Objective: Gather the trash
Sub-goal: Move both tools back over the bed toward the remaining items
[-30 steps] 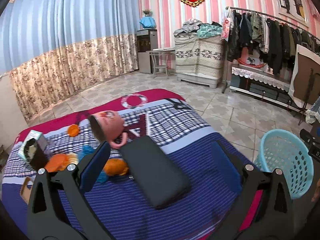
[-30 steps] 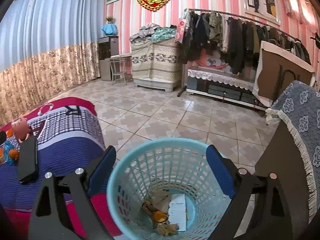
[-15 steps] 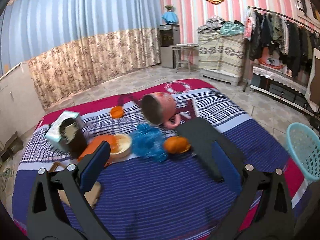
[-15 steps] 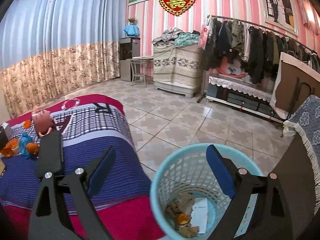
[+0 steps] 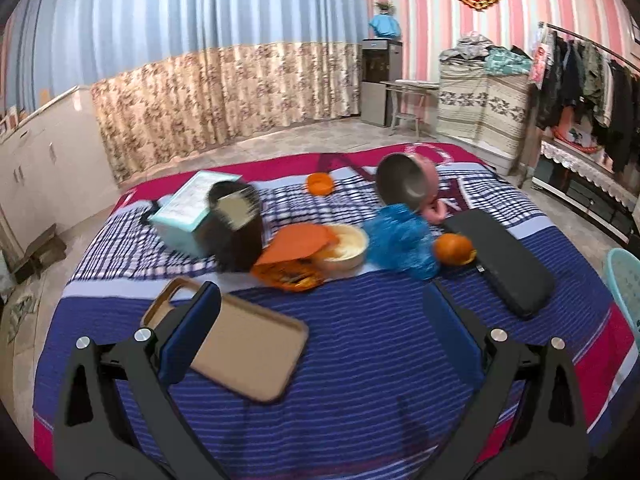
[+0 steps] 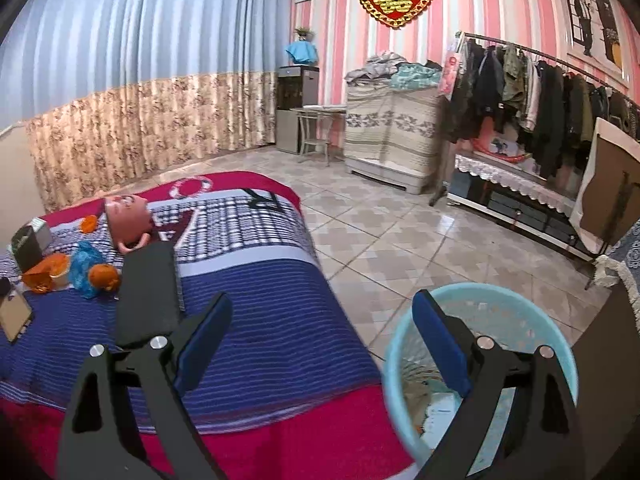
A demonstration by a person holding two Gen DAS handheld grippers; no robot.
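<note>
Beside the right-hand edge of the bed, on the tiled floor, the light blue trash basket (image 6: 484, 360) is seen to contain some paper and brownish scraps already, so part of the collecting may be judged done. Much is left: near the middle of the striped bedspread (image 5: 360, 344) a crumpled blue wrapper (image 5: 402, 242), an orange wrapper (image 5: 292, 252) against a small cream cup (image 5: 346, 246), and orange peel pieces (image 5: 454, 248) lie clustered together, with another orange piece (image 5: 320, 183) farther toward the far edge. Which of the neighbouring items count as trash cannot be told: a tipped pink mug (image 5: 408, 180), a teal box (image 5: 192, 212) with a dark container (image 5: 236, 232) touching it, a black flat case (image 5: 500, 258) toward the right edge, and a tan tray (image 5: 244, 344) near the front left corner. The left gripper (image 5: 320, 332) is held spread wide and empty above the front of the bed; the right gripper (image 6: 320, 344) is likewise spread and empty, between bed edge and basket.
</note>
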